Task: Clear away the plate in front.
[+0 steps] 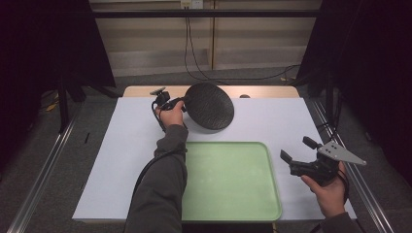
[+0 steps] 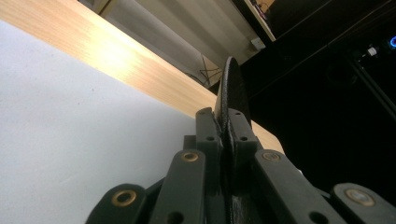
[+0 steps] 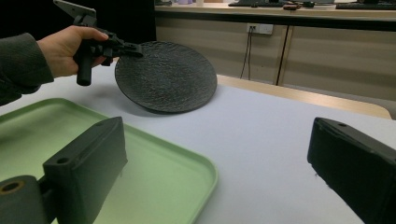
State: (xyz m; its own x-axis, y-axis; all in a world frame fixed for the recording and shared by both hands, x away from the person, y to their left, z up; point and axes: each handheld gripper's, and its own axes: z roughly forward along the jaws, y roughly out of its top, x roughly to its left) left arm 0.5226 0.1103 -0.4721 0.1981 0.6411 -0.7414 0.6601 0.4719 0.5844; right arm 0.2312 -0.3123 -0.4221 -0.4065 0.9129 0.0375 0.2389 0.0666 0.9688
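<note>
1. Your left claw (image 1: pixel 180 103) is clamped on the near-left rim of the dark textured plate (image 1: pixel 210 106). In the left gripper view both jaws sit flat against the rim, edge-on between them.
2. The plate is at the far side of the table (image 1: pixel 272 116), on the white sheet. It is tilted: held side raised, opposite edge down on or just above the sheet; contact cannot be confirmed.
3. Your right claw (image 1: pixel 297 150) is spread wide and holds nothing. It hovers just right of the green tray (image 1: pixel 233 194), well apart from the plate.
4. The tray is empty and lies near you, between your forearms.
5. Handling, judged: the plate looks stiff, fairly heavy and breakable, like stoneware. A one-sided rim grip leaves it hanging as a lever, so expect it to pivot or slip in the jaws.
6. The rough surface should help friction. Keep the bite deep over the rim and set the plate down gently, low edge first.
</note>
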